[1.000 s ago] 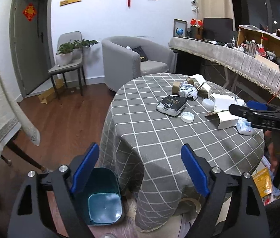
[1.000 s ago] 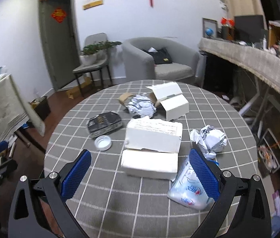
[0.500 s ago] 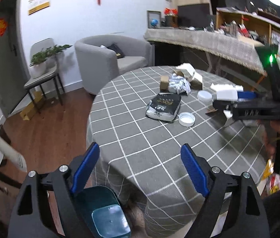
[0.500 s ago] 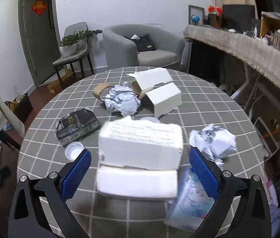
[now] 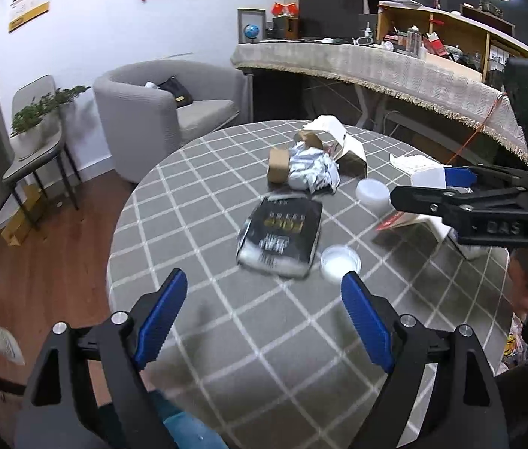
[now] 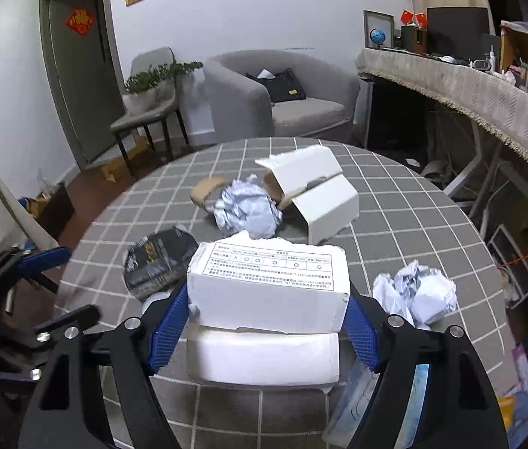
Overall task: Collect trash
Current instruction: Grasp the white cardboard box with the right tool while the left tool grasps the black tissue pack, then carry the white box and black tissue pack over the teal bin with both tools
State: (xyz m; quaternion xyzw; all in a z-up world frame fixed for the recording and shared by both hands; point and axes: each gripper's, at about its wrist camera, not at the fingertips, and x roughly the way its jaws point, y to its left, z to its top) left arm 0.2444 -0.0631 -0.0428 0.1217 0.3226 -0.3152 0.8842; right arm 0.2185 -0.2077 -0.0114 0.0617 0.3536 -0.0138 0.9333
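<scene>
Right gripper jaws just closing, blue pads set against both sides of white printed carton; flap torn open, contents not seen. Carton sits at near edge of checked round table. Left gripper held wide, nothing between pads, above table's near-left edge. Black pouch and white lid just beyond. Open white box, on its side toward far edge, interior not discernible. Crumpled foil beside it.
</scene>
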